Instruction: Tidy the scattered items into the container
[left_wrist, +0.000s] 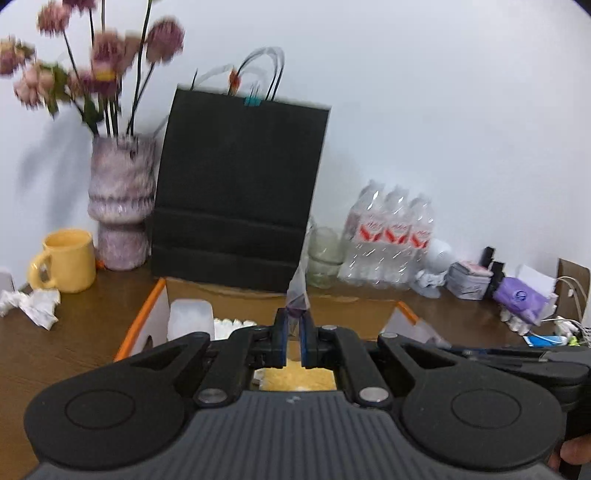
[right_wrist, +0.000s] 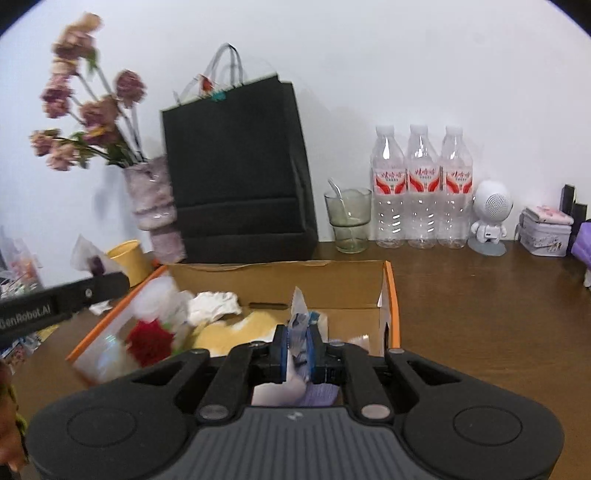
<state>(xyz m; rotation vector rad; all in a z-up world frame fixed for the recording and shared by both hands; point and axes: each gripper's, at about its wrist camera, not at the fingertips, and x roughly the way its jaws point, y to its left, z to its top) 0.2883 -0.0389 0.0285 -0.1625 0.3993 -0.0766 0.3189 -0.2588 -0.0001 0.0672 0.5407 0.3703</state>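
Both grippers are hovering over the cardboard box (right_wrist: 280, 273), left gripper (left_wrist: 294, 332) clamping a clear wrapper (left_wrist: 297, 291) and right gripper (right_wrist: 297, 347) clamping a blue-white packet (right_wrist: 300, 325), seemingly for dropping inside.

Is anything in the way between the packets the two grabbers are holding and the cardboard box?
Nothing visible blocks them. The left gripper pinches a clear packet and the right gripper pinches a blue-and-white packet, both already right above the open cardboard box. Only items already lying inside are beneath them.
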